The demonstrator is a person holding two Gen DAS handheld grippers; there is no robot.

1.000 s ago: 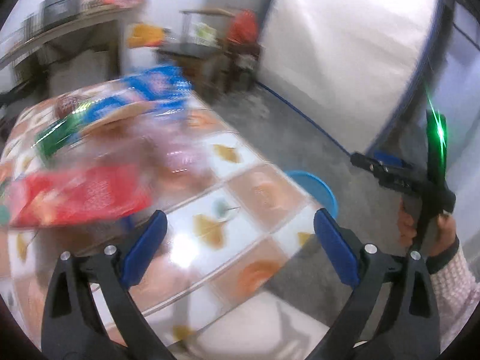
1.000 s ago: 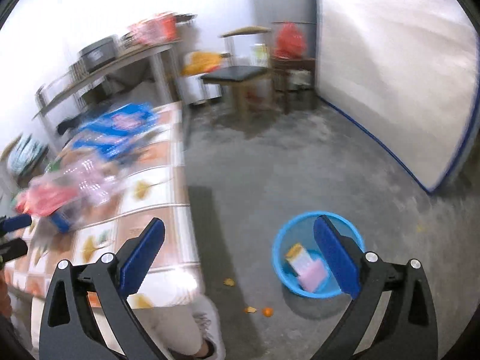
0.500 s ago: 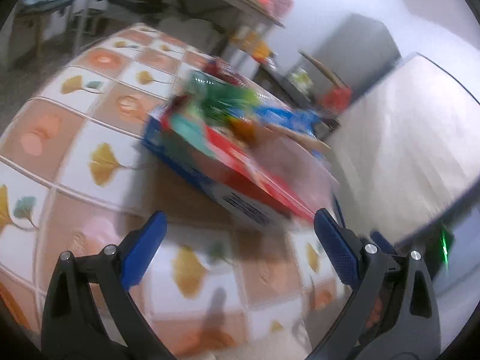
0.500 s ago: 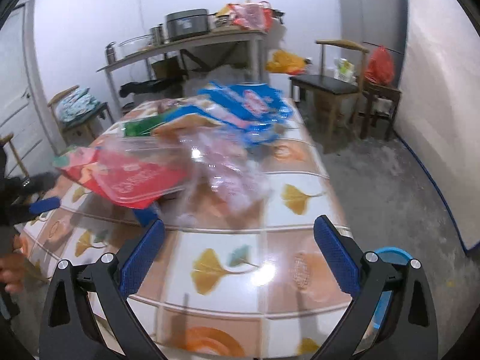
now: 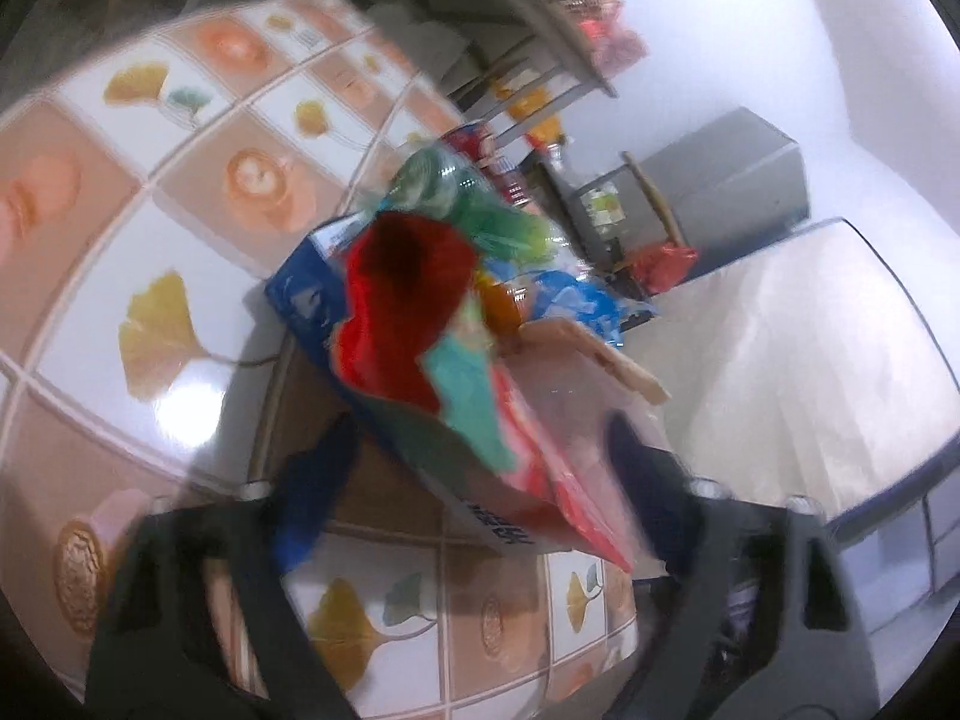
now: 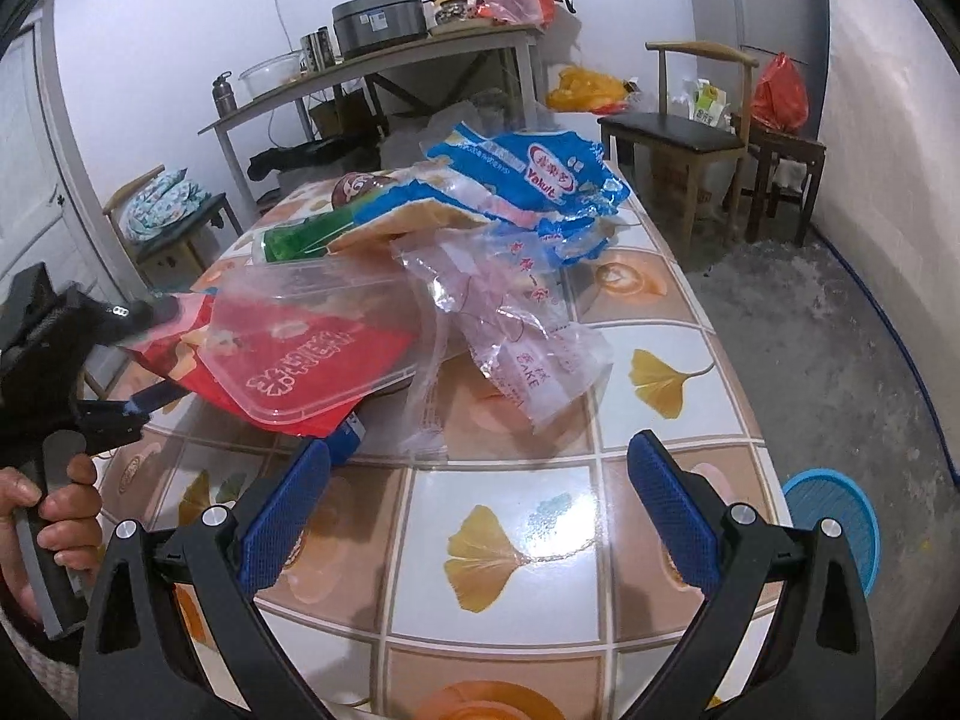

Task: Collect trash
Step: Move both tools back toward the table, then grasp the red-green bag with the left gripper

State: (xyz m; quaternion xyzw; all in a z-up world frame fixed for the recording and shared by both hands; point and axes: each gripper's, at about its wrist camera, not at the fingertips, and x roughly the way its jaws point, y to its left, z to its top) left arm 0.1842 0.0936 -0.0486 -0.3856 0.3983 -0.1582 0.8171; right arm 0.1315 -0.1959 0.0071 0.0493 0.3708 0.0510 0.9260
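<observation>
Nearest to my right-hand camera, the right gripper [image 6: 480,498] hangs over the tiled table [image 6: 540,546] with its blue pads [image 6: 672,516] set wide. Nothing lies between them but bare tile with a yellow leaf print.

At the left edge of that view a hand [image 6: 54,516] grips the handle of my left gripper [image 6: 150,354]. Its jaws are closing, one finger above and one below the near corner of the red snack packet [image 6: 300,360]. From this view I cannot confirm that the pads are pressing on it. In the left-hand camera the left gripper [image 5: 474,480] is blurred, and the corner of the same red packet [image 5: 408,324] sits between its fingers.

The trash is heaped in the middle of the table. A clear plastic tray [image 6: 324,324] lies over the red packet. A blue box [image 6: 351,438] shows beneath them at the near edge of the heap. Just to the right, a crumpled clear bag with pink print [image 6: 516,324] spreads across the tiles. Behind it lie a green wrapper [image 6: 300,240] and a blue Yakult wrapper [image 6: 540,180], which is the farthest item in the heap.

A blue basket [image 6: 840,516] stands on the floor off the table's right near corner.

Farther back, a wooden chair [image 6: 678,132] stands beside a stool carrying a red bag [image 6: 780,96]. A grey shelf table [image 6: 384,66] along the wall carries a cooker and bags.
</observation>
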